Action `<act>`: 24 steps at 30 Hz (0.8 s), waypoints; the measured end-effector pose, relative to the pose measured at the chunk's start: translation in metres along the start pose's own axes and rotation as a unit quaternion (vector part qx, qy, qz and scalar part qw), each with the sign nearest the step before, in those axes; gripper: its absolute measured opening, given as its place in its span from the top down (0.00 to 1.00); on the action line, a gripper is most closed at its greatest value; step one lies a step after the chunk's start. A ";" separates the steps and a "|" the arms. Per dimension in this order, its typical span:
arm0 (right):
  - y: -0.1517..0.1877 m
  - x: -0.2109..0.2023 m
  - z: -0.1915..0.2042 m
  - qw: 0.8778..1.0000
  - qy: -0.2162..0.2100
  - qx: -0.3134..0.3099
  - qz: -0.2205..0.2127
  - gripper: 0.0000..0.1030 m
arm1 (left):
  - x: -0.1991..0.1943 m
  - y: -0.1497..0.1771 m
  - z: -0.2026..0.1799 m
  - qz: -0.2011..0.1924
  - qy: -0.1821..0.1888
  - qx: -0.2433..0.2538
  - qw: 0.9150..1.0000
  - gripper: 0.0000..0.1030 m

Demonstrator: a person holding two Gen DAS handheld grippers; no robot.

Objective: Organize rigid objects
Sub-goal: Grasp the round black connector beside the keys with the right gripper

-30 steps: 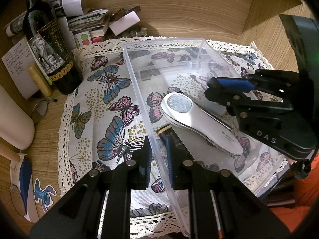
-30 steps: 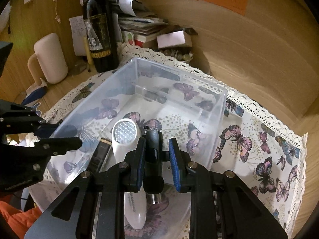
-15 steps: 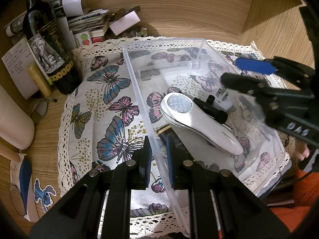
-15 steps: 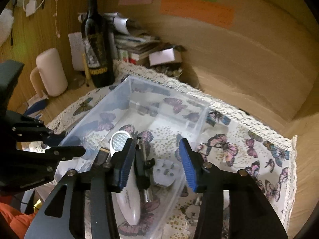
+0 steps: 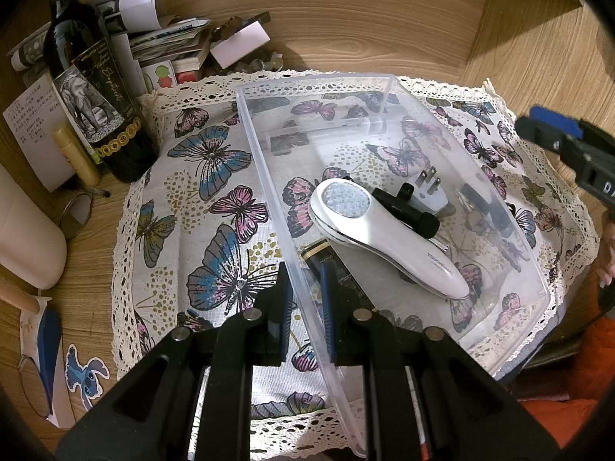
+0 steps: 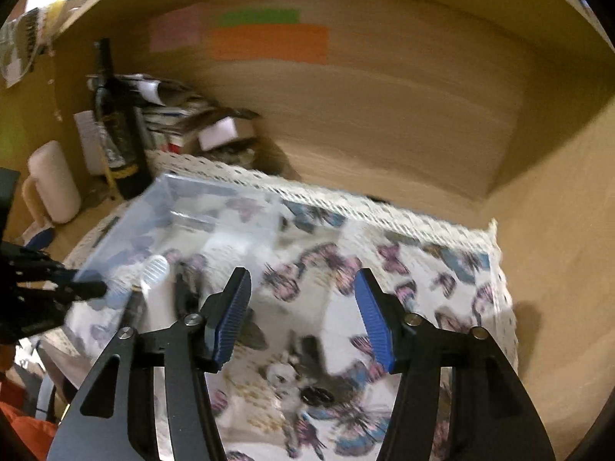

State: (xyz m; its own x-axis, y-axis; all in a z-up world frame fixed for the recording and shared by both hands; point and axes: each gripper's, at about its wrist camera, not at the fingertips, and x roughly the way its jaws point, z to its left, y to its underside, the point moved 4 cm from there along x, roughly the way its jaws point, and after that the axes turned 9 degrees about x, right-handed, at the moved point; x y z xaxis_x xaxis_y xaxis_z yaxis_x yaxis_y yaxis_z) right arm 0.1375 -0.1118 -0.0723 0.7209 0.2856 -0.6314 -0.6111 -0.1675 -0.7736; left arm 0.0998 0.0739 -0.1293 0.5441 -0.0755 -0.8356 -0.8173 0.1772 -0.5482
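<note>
Far left on the bench (image 5: 384,30) stood a wine bottle (image 5: 92,88), untouched; beside it the butterfly cloth (image 5: 215,199) carried the clear plastic bin (image 5: 384,88).

Your left hand-held gripper (image 5: 305,292) sat clamped on the bin's near long wall, one pad inside and one outside; it had not shifted from a second earlier.

Inside the bin, from left: a dark gold-capped tube (image 5: 319,253), partly hidden behind the gripper; the white handheld device (image 5: 384,246) lying diagonally; the black adapter plug (image 5: 407,211) with a white pronged plug (image 5: 430,192) against it.

Handling judgement: all are rigid and probably light; the white device looks glossy and curved, so likely slippery, best taken across its narrow handle; the black plug offers flat sides; the bin wall is thin and may flex under a hard pinch.

Your right hand-held gripper (image 6: 301,319) was empty, its jaws having just been opening, nothing between the pads; the right-wrist view was blurred.

Change: a second earlier that gripper was closed on the black plug low in the bin; the plug now lay released beside the white device, and the gripper had drawn back to the right edge of the left-wrist view, over the cloth outside the bin; some small dark items (image 6: 315,393) lay on the cloth below it, too blurred to identify.
</note>
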 end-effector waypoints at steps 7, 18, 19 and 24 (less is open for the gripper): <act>0.029 0.022 -0.025 0.998 0.024 0.028 0.050 0.49 | 0.000 0.000 0.000 0.000 0.000 0.000 1.000 0.86; 0.079 0.051 -0.037 0.990 0.013 0.065 0.123 0.59 | 0.000 0.000 0.000 0.000 0.000 -0.001 1.000 0.86; 0.081 0.051 -0.037 0.990 0.012 0.065 0.126 0.71 | 0.000 0.000 0.000 0.000 0.000 0.000 1.000 0.86; 0.080 0.045 -0.041 0.991 0.018 0.067 0.115 0.70 | 0.000 0.000 0.000 0.000 0.000 0.000 1.000 0.86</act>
State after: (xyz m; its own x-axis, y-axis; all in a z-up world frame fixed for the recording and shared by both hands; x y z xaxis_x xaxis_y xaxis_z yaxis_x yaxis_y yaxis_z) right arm 0.1342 -0.1508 -0.1653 0.5671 0.2202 -0.7936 -0.7967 -0.0977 -0.5964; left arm 0.0999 0.0741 -0.1294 0.5442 -0.0760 -0.8355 -0.8173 0.1767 -0.5484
